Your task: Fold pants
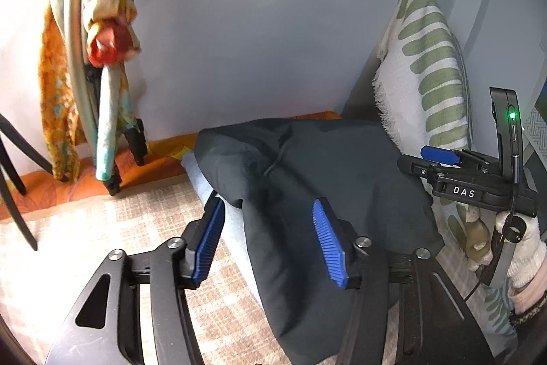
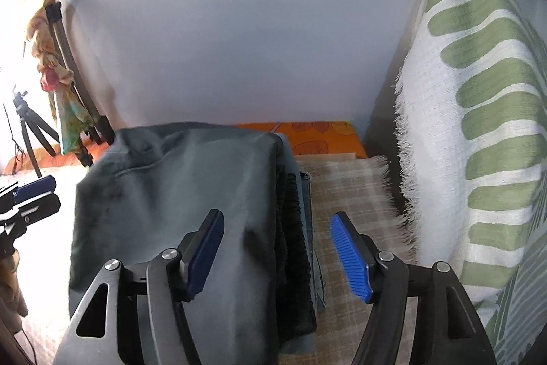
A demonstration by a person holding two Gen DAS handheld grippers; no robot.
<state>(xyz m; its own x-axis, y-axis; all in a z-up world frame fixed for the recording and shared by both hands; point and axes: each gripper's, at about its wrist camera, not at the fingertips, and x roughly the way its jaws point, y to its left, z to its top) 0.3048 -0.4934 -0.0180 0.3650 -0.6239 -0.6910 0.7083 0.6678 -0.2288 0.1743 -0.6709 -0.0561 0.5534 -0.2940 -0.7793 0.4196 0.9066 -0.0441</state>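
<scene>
Lying folded on a checked mat (image 2: 345, 190), dark pants (image 1: 307, 166) sit atop light-blue cloth (image 1: 236, 228). Left gripper (image 1: 270, 242) and right gripper (image 2: 278, 248) both gape, clamping nothing. Only the left view shows a gloved hand (image 1: 523, 248); only the right shows a tripod (image 2: 29, 125). Leaf-print pillow (image 2: 478, 125) is cut off.

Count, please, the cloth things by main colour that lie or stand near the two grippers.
Dark: 1, the folded pants.
Light blue: 1, a folded garment under the pants.
White with green: 1, the cushion.
Beige check: 1, the mat.
Orange: 1, the sheet.
Total: 5.
</scene>
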